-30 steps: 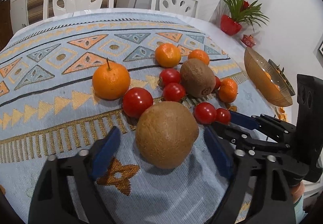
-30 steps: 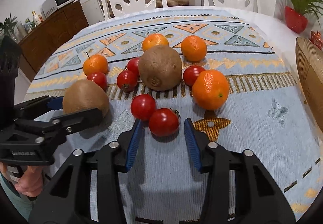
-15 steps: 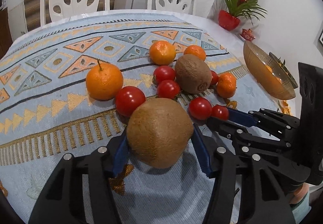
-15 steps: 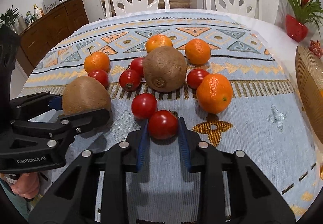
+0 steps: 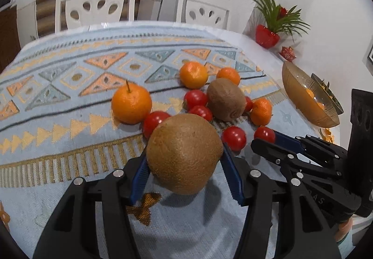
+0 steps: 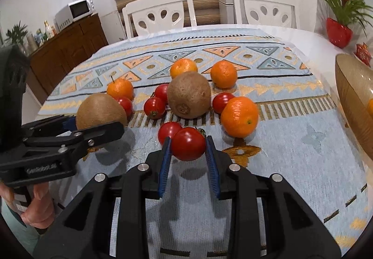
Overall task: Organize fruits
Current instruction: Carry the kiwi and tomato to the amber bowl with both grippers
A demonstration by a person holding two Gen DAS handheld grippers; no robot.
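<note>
My left gripper [image 5: 184,161] is shut on a brown kiwi [image 5: 184,154], held a little above the patterned cloth; the same kiwi [image 6: 100,110] shows in the right wrist view. My right gripper [image 6: 188,152] is shut on a red tomato [image 6: 188,143], also raised off the cloth. A second kiwi [image 6: 189,98], several tomatoes such as one tomato [image 6: 169,131] and several oranges such as one orange [image 6: 240,116] lie clustered mid-table. In the left wrist view the right gripper [image 5: 268,137] holds its tomato [image 5: 264,134].
An amber glass bowl [image 5: 305,100] with fruit inside stands at the table's right edge. A red potted plant [image 5: 268,36] is behind it. Two white chairs [image 6: 160,14] stand at the far side. A person's hand [image 6: 38,207] holds the left gripper.
Both grippers went from open to shut: the left closed on the kiwi, the right on the tomato. Both fruits have since risen slightly off the cloth.
</note>
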